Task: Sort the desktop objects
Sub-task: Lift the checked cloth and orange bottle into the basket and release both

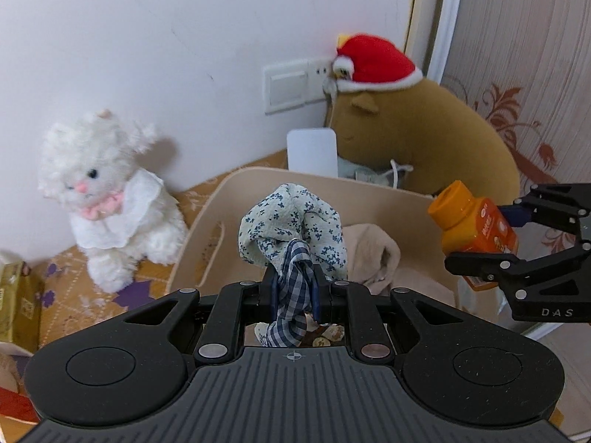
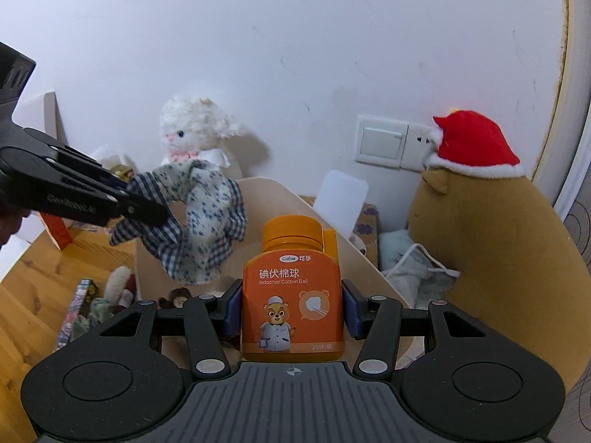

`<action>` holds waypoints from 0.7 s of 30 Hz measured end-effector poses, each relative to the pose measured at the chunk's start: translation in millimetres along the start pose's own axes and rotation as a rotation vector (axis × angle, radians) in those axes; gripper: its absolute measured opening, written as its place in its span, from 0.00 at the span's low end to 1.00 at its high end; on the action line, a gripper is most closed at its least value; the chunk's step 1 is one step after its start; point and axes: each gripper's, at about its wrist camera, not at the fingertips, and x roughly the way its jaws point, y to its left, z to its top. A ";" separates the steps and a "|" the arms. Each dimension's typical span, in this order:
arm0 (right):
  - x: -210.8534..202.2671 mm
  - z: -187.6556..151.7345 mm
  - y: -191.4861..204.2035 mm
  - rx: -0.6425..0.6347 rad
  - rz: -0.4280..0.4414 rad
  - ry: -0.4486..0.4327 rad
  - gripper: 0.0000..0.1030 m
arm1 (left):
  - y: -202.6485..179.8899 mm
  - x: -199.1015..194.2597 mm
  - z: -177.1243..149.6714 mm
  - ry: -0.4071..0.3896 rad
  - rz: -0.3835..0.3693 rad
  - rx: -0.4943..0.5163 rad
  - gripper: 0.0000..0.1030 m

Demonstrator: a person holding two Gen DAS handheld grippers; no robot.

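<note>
The little cloth [image 1: 291, 221], flowery on one side and blue-checked on the other, is up in the air. It hangs right over the open beige bin [image 1: 207, 221]. The left gripper [image 1: 293, 288] has its jaws squeezed almost shut on the checked part, and the flowery part puffs out past the tips. In the right wrist view the cloth droops down from those jaws toward the bin, so its long way runs up and down. Straight below it is the inside of the bin, where a pale pink cloth [image 1: 373, 251] already lies.

The orange bottle [image 2: 291, 295] is in the air too. The right gripper [image 2: 291, 308] holds it with jaws about half wide, one blue pad pressed on each side. The bottle stands upright in the jaws with its cap away from the camera. It sits just beside the bin's right wall, near the big brown plush [image 1: 424, 136] in the red hat.

I think the cloth is the closer one to drop, since the bin is right under it. The bottle looks like it needs to go a bit more to the side first.

A white toy cat [image 1: 107, 199] sits on the worktop, left of the bin.
</note>
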 end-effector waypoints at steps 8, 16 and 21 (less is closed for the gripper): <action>35.4 -2.5 0.5 -0.001 -0.017 0.066 0.49 | 2.3 46.3 1.1 0.095 0.002 -0.053 0.16; 61.7 -12.6 0.1 -0.008 -0.026 0.141 0.49 | 1.7 71.4 -3.9 0.152 0.005 -0.047 0.16; 70.2 -19.8 1.0 -0.017 -0.042 0.176 0.49 | 1.0 73.8 -5.8 0.178 -0.014 -0.051 0.19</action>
